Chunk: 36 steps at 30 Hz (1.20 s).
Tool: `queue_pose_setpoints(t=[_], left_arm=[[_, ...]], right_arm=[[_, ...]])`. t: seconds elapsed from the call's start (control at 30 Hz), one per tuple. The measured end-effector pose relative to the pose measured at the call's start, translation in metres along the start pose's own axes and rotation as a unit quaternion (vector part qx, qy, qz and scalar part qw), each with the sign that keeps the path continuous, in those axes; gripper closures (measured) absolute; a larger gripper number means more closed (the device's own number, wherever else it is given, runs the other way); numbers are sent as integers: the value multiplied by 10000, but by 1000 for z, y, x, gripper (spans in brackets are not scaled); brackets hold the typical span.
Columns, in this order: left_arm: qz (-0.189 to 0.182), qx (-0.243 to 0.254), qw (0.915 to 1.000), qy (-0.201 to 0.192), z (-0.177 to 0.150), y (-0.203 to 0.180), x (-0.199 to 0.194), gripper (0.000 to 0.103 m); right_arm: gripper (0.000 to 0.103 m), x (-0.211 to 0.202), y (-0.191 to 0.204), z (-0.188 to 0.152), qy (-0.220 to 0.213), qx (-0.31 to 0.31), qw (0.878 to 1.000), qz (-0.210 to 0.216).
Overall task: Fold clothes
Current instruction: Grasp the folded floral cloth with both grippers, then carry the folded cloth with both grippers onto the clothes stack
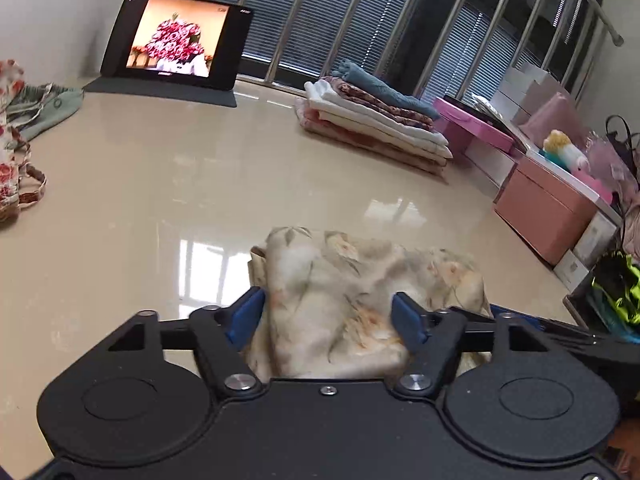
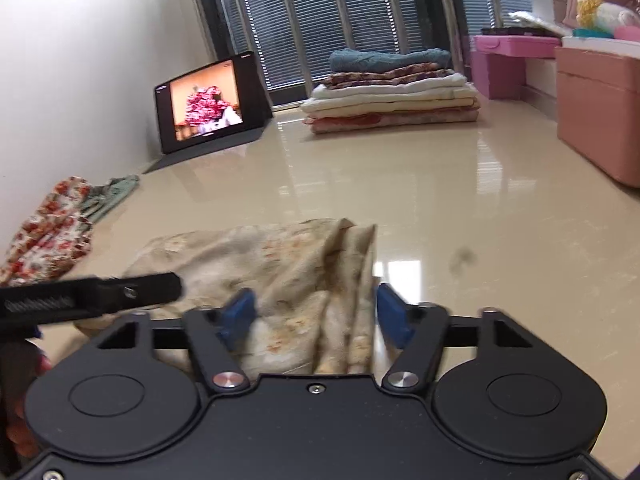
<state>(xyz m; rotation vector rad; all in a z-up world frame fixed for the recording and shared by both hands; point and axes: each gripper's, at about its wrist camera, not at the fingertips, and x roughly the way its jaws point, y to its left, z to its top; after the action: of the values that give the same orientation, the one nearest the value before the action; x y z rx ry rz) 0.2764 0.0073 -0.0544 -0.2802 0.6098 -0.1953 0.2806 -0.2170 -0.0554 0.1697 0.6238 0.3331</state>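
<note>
A folded beige cloth with a faded flower print [image 1: 340,280] [image 2: 260,252] lies on the glossy beige table [image 1: 160,200] near its front edge. My left gripper [image 1: 327,312] straddles the cloth's left part, and its blue pads [image 1: 246,316] touch the fabric on both sides. My right gripper [image 2: 316,308] straddles the right part, where the fabric bunches in upright creases between its blue pads [image 2: 394,316]. The left gripper's black body [image 2: 100,292] juts in from the left of the right wrist view.
A stack of folded clothes [image 1: 372,120] [image 2: 392,96] sits at the far side by the window bars. A tablet [image 1: 176,36] [image 2: 208,104] stands at the back left. Unfolded red-flowered [image 1: 10,140] [image 2: 52,224] and green garments [image 1: 48,104] lie left. Pink boxes [image 1: 540,208] [image 2: 600,112] line the right.
</note>
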Motion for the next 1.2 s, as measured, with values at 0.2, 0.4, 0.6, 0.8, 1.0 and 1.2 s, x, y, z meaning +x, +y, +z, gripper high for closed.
queue_pose_setpoints(t=[0.2,0.4,0.6,0.8,1.0,1.2], left_arm=[[-79,-102,9999,69,-1,1,-2,69],[-51,-132,9999,21,-2,0,1,80],[-13,92,9999,-112,7,-9,6,84],[-125,231,9995,-191,25,-14,16,85],[-260,225,9991,-254,43,-18,35,85],[-478,300,9977,-363,72,-28,55,85]], right_arm=[[79,1,0,-3,8,371,9990,266],[87,3,-1,-2,125,471,9978,458],[94,7,1,7,162,238,9988,384],[95,15,-5,26,109,115,9990,412],[95,28,-15,44,22,117,9990,441],[95,43,-25,70,-101,23,9992,380]])
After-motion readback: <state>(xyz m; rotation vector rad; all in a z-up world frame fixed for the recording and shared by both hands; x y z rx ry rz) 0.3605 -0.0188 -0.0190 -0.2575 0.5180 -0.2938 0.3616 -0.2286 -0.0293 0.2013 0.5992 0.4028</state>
